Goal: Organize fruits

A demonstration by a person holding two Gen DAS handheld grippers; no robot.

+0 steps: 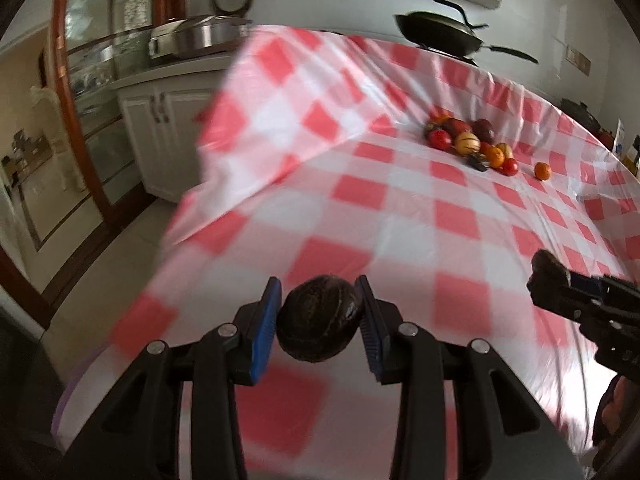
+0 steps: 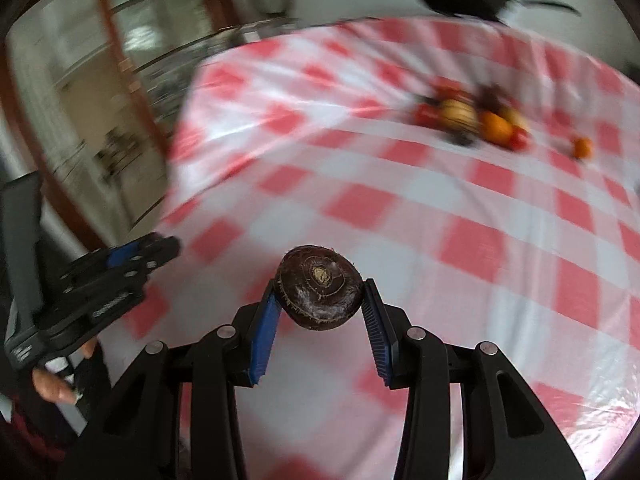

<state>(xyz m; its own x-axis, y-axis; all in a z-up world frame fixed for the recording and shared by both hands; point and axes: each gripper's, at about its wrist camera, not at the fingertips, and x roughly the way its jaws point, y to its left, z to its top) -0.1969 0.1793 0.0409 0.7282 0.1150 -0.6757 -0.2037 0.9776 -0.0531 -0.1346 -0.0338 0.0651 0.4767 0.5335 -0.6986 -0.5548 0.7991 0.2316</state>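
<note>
Jaws of left gripper (image 1: 319,312) and right gripper (image 2: 319,300) each clenched across a small, firm, light dark fruit (image 1: 318,318), held at its widest girth

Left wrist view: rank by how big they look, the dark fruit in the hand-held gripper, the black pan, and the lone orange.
1. Black pan
2. Dark fruit held in the left hand-held gripper; it looks nearly as large only because it is close
3. Lone orange

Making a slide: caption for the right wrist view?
Right gripper clamps a dark brown round fruit above red-checked tablecloth.
</note>
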